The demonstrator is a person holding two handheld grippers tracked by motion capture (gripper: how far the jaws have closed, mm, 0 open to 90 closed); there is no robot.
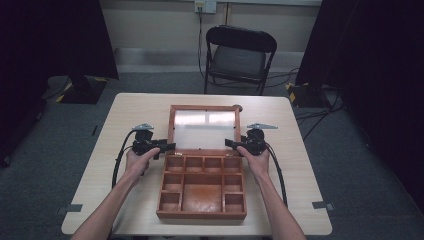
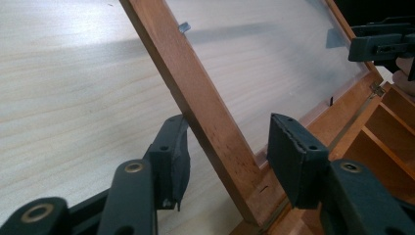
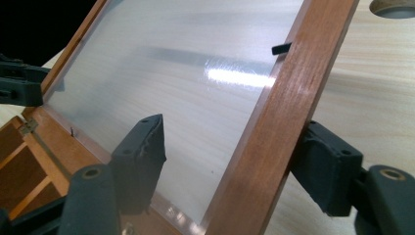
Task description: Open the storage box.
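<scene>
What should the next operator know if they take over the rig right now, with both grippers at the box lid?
Left gripper: open, jaws straddling the lid's left frame rail, not clamped.
Right gripper: open, jaws either side of the lid's right rail.
Wooden box: mid-table, its compartments look empty. Glass-paned lid is open, leaning back from the hinges.
Done: both grippers lined up on the lid's rails.
Left: probably grip both rails together, then swing the lid; which way cannot be told from here.
</scene>
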